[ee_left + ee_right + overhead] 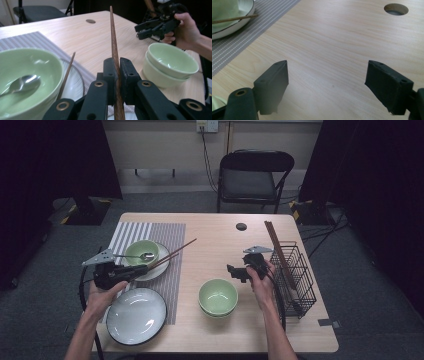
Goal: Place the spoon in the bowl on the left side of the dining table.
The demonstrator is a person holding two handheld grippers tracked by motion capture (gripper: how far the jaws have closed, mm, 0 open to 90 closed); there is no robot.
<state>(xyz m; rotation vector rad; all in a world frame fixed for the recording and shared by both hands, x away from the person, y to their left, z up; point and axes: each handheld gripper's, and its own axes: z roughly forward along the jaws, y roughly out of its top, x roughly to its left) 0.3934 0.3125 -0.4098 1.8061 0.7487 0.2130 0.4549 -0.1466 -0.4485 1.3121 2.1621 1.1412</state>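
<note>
The left gripper [117, 75] is clamped on a chopstick [114, 45], which slants up over the placemat [167, 232] beside the plate [161, 265]. The right gripper [327, 85] hangs wide open, empty, above the wooden table [215, 240]. A chair [252, 175] stands behind the table.

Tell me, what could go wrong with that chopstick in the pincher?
The left gripper pinches one chopstick near its end, so its long free part could swing and bump the stacked green bowls. The other chopstick leans on the plate beside the bowl with the spoon; a nudge might roll it off.
</note>
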